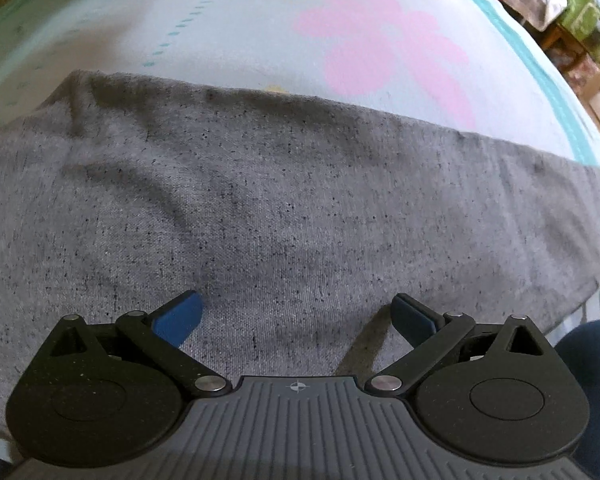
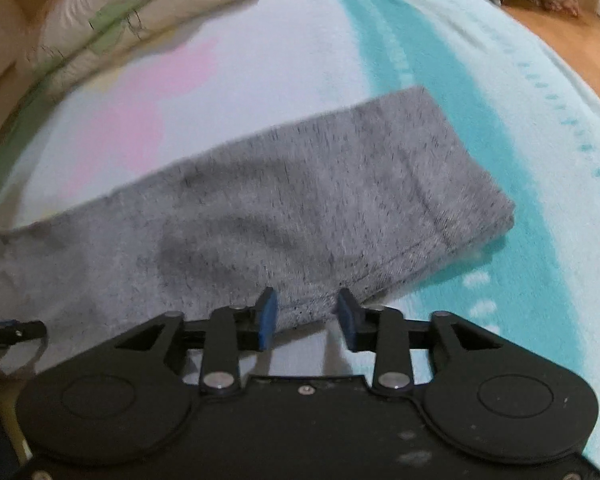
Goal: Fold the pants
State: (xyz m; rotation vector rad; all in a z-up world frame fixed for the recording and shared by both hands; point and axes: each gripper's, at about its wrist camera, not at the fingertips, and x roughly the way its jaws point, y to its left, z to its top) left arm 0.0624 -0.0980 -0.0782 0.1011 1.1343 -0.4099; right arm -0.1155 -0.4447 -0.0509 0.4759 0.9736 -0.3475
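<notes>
Grey speckled pants [image 1: 260,200] lie flat across a bed, folded lengthwise into a long band. My left gripper [image 1: 296,316] is wide open just above the cloth, near its near edge, holding nothing. In the right wrist view the pants' leg end [image 2: 340,200] with its hem lies ahead. My right gripper [image 2: 306,316] is partly open, its blue fingertips [image 2: 269,316] straddling the near hem edge without pinching it. The left gripper's tip [image 2: 16,332] shows at the far left.
The bed sheet [image 1: 260,32] is pale blue with pink flowers and a teal stripe [image 2: 440,112]. A pillow [image 2: 140,12] lies at the head of the bed. Wooden floor [image 2: 572,40] and furniture lie beyond the right edge.
</notes>
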